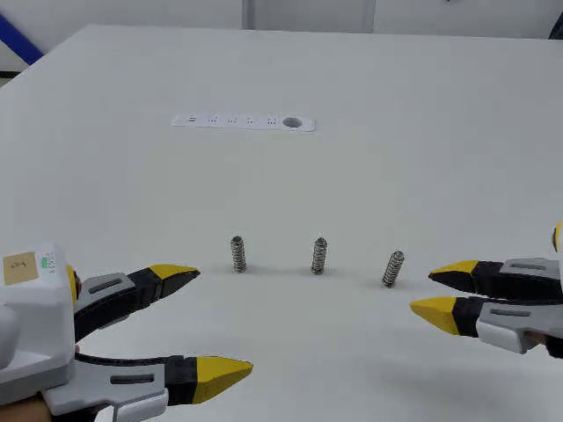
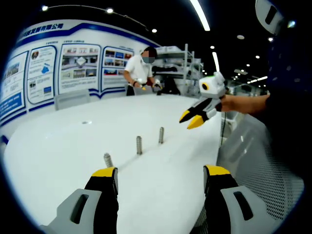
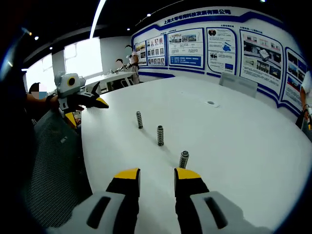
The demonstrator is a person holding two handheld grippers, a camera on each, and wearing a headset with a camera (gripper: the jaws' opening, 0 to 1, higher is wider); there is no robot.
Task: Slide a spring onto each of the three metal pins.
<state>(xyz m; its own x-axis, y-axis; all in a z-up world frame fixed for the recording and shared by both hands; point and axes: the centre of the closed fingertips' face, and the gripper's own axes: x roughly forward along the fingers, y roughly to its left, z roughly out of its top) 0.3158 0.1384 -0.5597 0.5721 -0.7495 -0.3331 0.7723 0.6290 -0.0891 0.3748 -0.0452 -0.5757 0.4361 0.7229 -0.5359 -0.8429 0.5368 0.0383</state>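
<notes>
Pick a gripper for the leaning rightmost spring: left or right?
Right. The right gripper sits beside that coiled metal spring, which stands just ahead of its open jaws in the right gripper view. The left gripper is by the row's opposite end.

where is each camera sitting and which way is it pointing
Head view: on the person's head, looking forward and down at the table and three springs; left gripper and right gripper enter low at the sides.
Left gripper view: rides the left gripper, looking along its open jaws across the spring row toward the right gripper.
Right gripper view: rides the right gripper, looking the opposite way, the left gripper beyond the springs.
Shared: both gripper views show the same springs from opposite ends.
</notes>
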